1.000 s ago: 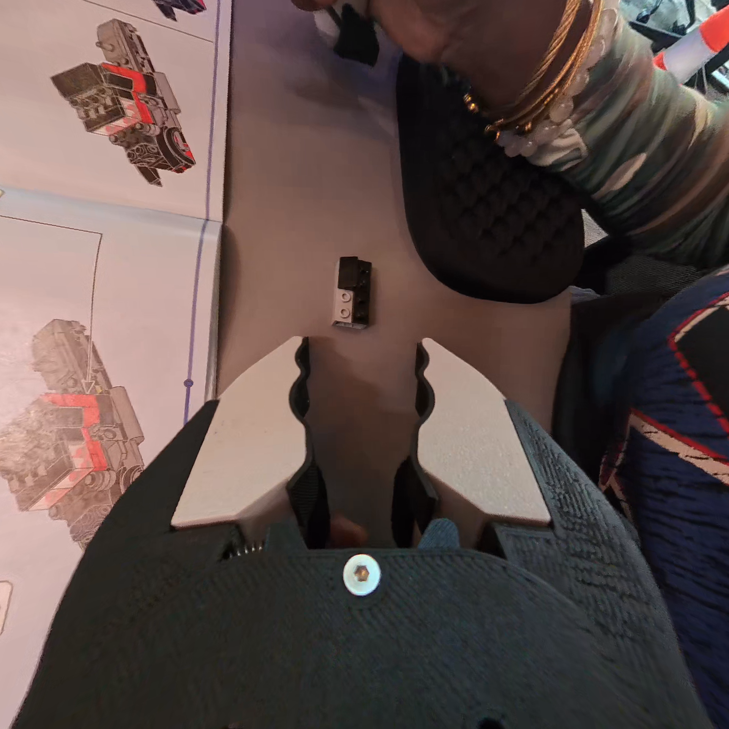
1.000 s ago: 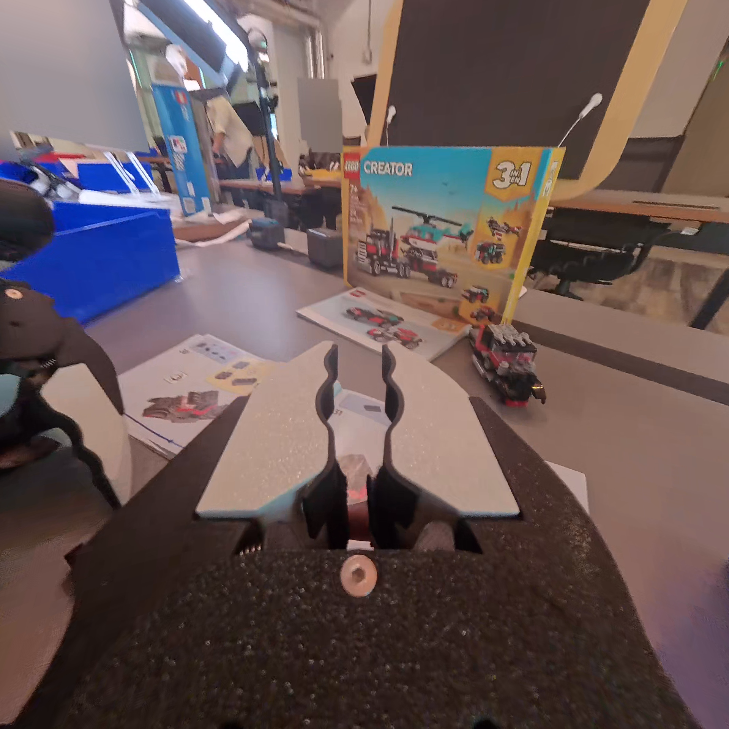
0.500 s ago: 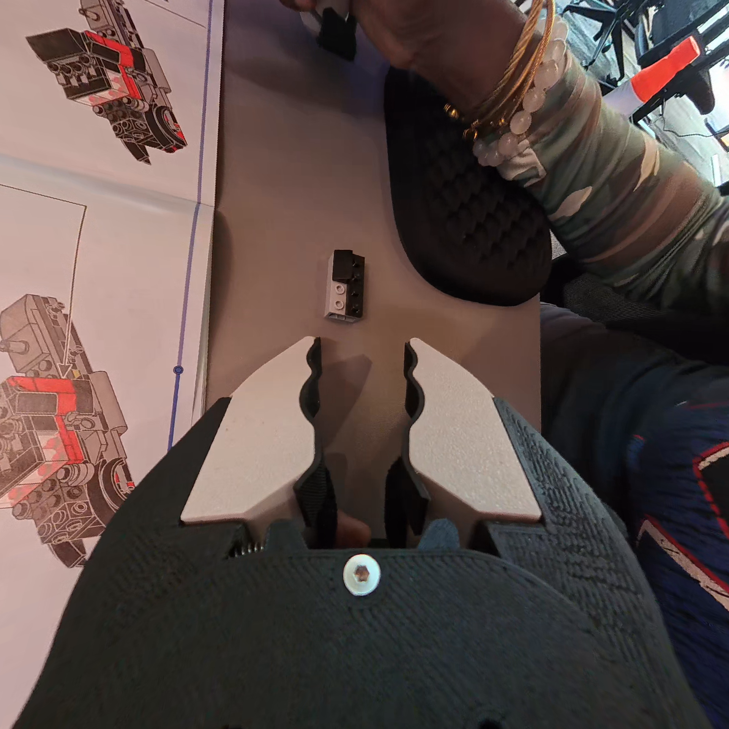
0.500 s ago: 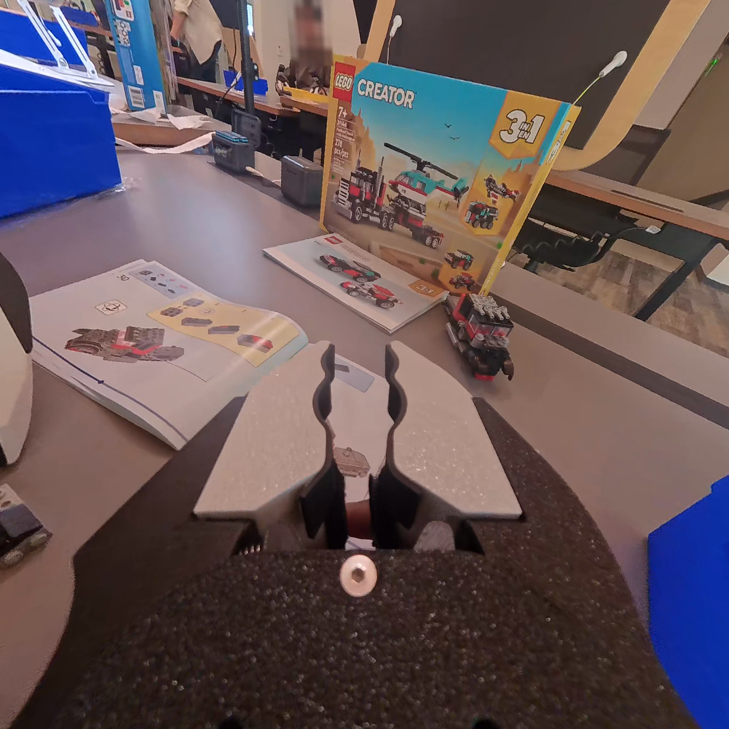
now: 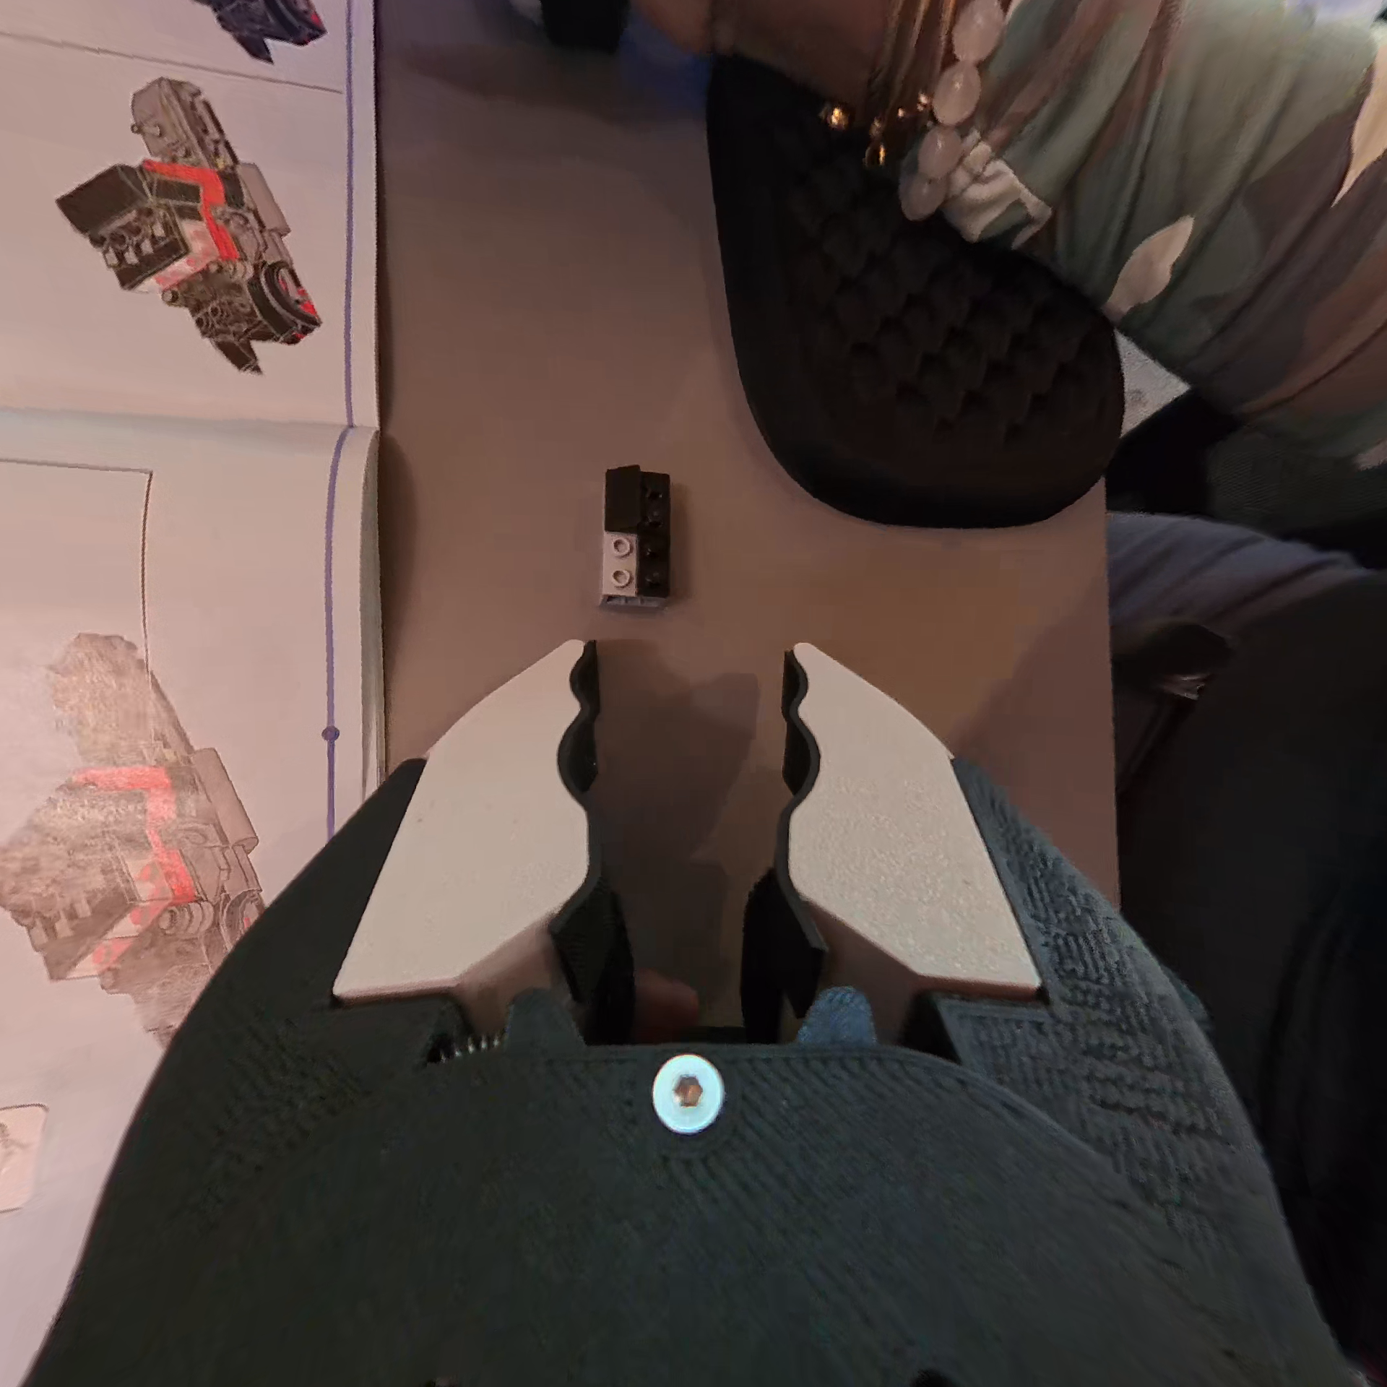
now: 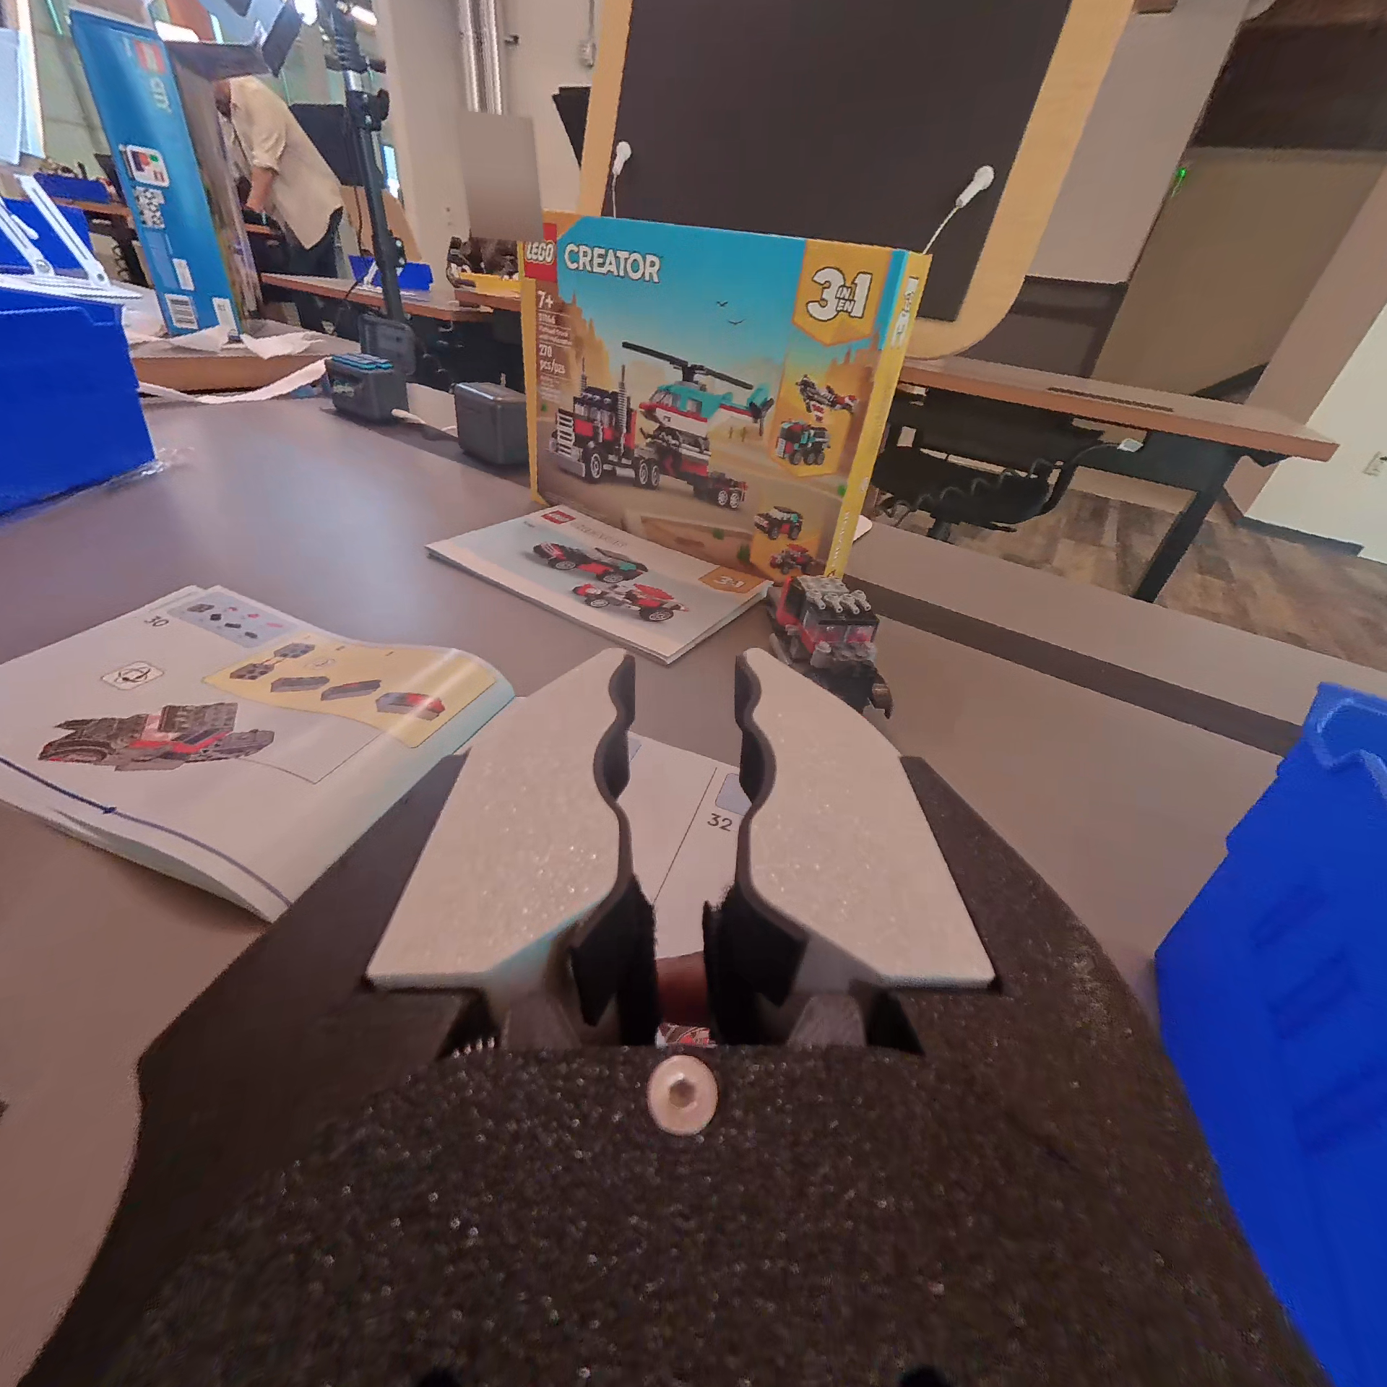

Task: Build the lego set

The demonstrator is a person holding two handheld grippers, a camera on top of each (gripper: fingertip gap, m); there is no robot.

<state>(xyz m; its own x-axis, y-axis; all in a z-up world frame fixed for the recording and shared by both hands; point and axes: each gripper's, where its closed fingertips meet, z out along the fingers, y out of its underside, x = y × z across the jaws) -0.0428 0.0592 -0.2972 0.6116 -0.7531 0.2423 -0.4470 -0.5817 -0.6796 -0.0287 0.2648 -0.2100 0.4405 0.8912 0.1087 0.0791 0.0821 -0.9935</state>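
Left wrist view, landmark = small black-and-grey lego assembly [image 5: 636, 537] lying on the grey counter [image 5: 525, 300]. Left of it: open instruction booklet [image 5: 172, 450], page edge near but apart from the bricks. Just below it: left claw [image 5: 687, 653], jaws wide, nothing between them, tips just short of the assembly and not touching. Right of it: black dimpled body of the other gripper [image 5: 923, 315], with a camo sleeve [image 5: 1201, 188] and beaded bracelets [image 5: 938, 142] above that.

Right wrist view, landmark = upright lego box [image 6: 720, 398] at the back of the counter [image 6: 300, 510]. Far left: blue bin [image 6: 60, 405]. In front-left of the box: open booklet [image 6: 225, 720]. Directly in front: closed booklet [image 6: 600, 578]. At the box's front right corner: built red-and-black truck cab [image 6: 825, 630]. Nearer the camera: right claw [image 6: 683, 668], jaws narrow but parted, empty, over a booklet page. Far right: second blue bin [image 6: 1291, 976].
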